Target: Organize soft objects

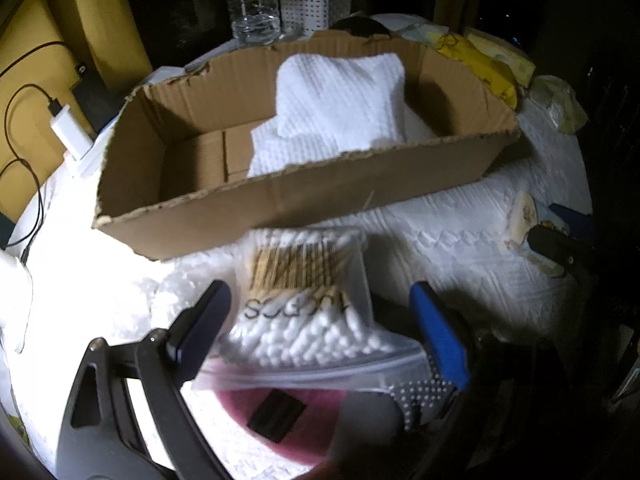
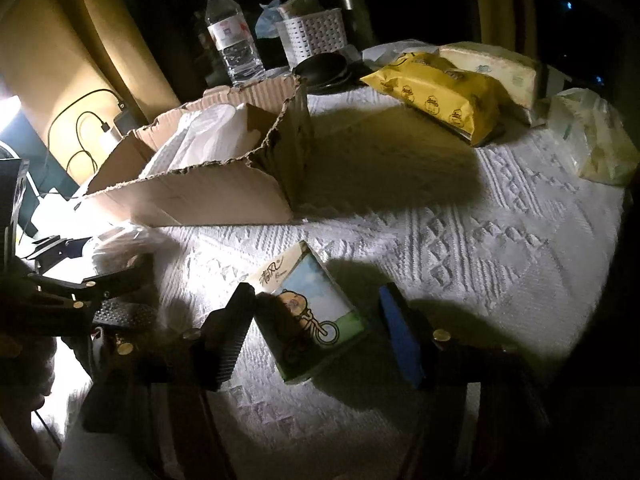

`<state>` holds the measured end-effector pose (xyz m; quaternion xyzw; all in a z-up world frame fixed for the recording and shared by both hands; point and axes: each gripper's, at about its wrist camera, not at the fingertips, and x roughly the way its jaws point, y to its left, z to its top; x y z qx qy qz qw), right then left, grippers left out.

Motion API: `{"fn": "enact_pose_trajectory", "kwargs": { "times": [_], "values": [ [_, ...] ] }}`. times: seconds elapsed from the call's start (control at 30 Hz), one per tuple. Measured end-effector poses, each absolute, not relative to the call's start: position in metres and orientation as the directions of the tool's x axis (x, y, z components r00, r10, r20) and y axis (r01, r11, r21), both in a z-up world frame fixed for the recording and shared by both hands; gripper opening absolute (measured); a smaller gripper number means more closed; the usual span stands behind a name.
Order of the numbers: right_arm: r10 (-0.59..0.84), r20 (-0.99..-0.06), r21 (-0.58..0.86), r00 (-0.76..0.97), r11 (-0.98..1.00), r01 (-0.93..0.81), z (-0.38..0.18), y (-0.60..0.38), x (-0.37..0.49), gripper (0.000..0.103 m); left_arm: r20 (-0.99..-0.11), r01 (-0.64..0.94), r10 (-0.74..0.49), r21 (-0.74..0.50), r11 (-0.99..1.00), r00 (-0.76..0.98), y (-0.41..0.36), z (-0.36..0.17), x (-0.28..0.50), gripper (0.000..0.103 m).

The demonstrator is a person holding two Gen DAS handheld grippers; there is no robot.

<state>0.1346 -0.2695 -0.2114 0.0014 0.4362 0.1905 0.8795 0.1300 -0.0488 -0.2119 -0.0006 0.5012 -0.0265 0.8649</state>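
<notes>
I see the white textured bedspread (image 2: pixel 460 240) filling most of both views, and on it, far and to the left, the torn cardboard box (image 1: pixel 192 216) with folded white towels (image 1: pixel 340 92) stacked in its right half. Beyond the box stand a clear water bottle (image 2: pixel 234 36) and a white perforated basket (image 2: pixel 314 34). Far right on the spread lie a yellow tissue pack (image 2: pixel 444 96), a pale pack behind it and a crinkled plastic bag (image 2: pixel 592 136). Nearer to me, my left gripper (image 1: pixel 320 332) stands wide apart around a clear zip bag of cotton swabs (image 1: pixel 308 300): the bag lies on the spread just in front of the box's near wall, its sealed edge towards me, the black finger beside its left side and the blue finger beside its right corner. The picture is blurred there, and I cannot tell whether either pad touches the plastic; I see no squeeze on it. My right gripper (image 2: pixel 316 328) is released too, its jaws spread either side of a small tissue packet (image 2: pixel 308 308) printed with a cartoon cyclist. That packet lies flat, angled, between the fingers, its left edge just beside the black pad, clear of the blue one.
</notes>
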Motion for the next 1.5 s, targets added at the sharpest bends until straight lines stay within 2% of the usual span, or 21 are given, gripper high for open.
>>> {"fn": "enact_pose_trajectory", "kwargs": {
  "times": [0.07,0.13,0.27,0.33,0.43,0.6,0.77,0.93,1.5],
  "values": [
    [0.338,-0.77,0.162,0.54,0.923,-0.348,-0.212,-0.266,0.134,0.067,-0.868,0.051,-0.054,-0.032,0.998,0.493,-0.048,-0.213,0.131,0.091],
    [0.334,-0.777,0.149,0.533,0.921,-0.36,-0.214,-0.261,0.133,0.067,-0.867,0.05,-0.052,-0.031,0.998,0.496,-0.048,-0.212,0.132,0.084],
    [0.312,-0.784,0.111,0.536,0.921,-0.373,-0.219,-0.251,0.129,0.067,-0.864,0.071,-0.06,-0.029,0.997,0.5,-0.048,-0.212,0.13,0.08],
    [0.299,-0.785,0.095,0.543,0.923,-0.372,-0.219,-0.249,0.129,0.061,-0.862,0.081,-0.062,-0.024,0.996,0.503,-0.05,-0.212,0.129,0.079],
    [0.295,-0.787,0.096,0.542,0.926,-0.365,-0.219,-0.249,0.129,0.06,-0.856,0.094,-0.071,-0.026,0.995,0.512,-0.052,-0.209,0.127,0.075],
    [0.292,-0.779,0.103,0.555,0.932,-0.347,-0.211,-0.251,0.124,0.058,-0.841,0.112,-0.091,-0.036,0.993,0.533,-0.052,-0.2,0.118,0.061],
    [0.29,-0.768,0.091,0.571,0.932,-0.351,-0.196,-0.245,0.113,0.054,-0.83,0.124,-0.115,-0.055,0.991,0.546,-0.05,-0.195,0.11,0.053],
    [0.288,-0.759,0.078,0.584,0.931,-0.357,-0.181,-0.237,0.103,0.05,-0.813,0.146,-0.146,-0.076,0.986,0.564,-0.046,-0.188,0.1,0.051],
    [0.308,-0.707,0.052,0.637,0.921,-0.387,-0.131,-0.21,0.079,0.049,-0.72,0.157,-0.19,-0.113,0.981,0.668,-0.023,-0.129,0.072,0.051]
  ]
}}
